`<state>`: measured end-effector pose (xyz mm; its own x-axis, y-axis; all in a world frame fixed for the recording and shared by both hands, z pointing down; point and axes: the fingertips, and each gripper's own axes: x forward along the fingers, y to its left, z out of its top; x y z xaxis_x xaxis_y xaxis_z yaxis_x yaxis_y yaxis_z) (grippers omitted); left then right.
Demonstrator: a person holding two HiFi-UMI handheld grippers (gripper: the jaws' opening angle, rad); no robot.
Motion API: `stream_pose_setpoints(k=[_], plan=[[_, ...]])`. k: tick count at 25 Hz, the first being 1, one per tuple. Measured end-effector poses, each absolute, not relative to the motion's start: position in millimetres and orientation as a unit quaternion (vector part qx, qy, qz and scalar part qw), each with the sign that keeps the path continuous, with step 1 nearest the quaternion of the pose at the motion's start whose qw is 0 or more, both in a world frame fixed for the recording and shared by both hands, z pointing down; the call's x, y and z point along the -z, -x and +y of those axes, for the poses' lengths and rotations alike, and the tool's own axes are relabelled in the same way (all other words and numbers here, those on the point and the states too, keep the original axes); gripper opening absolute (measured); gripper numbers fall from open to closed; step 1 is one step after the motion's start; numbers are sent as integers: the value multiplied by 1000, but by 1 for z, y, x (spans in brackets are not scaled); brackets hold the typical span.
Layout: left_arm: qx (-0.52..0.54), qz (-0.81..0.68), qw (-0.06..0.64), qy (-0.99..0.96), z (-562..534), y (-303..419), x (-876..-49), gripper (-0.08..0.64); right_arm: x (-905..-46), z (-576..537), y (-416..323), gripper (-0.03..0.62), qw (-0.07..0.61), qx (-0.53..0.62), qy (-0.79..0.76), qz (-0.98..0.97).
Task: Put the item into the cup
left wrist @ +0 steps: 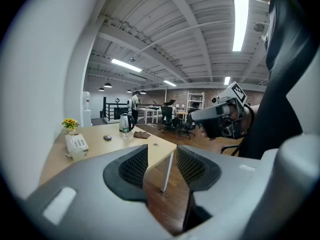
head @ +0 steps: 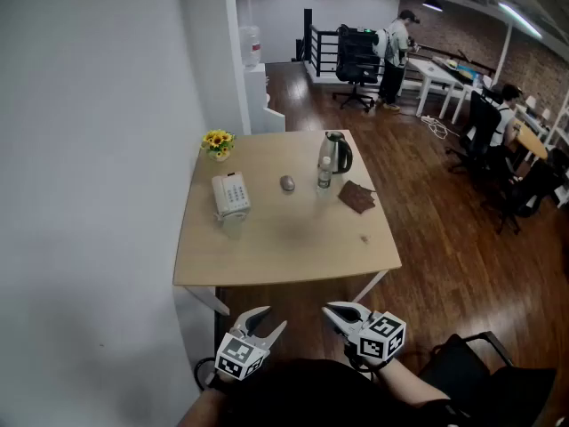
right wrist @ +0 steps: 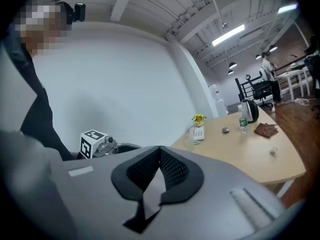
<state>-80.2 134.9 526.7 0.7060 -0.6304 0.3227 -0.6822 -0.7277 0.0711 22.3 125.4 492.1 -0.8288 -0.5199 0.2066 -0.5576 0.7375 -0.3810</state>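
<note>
The left claw (head: 276, 318) and right claw (head: 327, 310) hang before the pale wooden tabletop (head: 293, 252) bearing a white desk telephone (head: 231, 194).

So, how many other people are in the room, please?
2: a standing person at the far back; a seated person at the right edge. Others may be hidden.

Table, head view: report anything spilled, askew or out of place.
Nothing spilled or toppled. The kettle and bottle stand upright; only the brown cloth lies crumpled and askew beside them.
</note>
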Motion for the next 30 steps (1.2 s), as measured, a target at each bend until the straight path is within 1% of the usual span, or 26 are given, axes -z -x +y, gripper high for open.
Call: stream_pose_setpoints(k=[12, 18, 30], plan=[[-140, -348, 99, -922, 125, 89, -534, 175, -499, 114, -19, 8, 41, -225, -305, -925], [-142, -344, 108, -922, 106, 80, -541, 175, -506, 95, -25, 8, 47, -232, -304, -923], [-149, -370, 121, -909, -8, 54, -552, 175, -513, -21, -48, 8, 48, -236, -271, -932]])
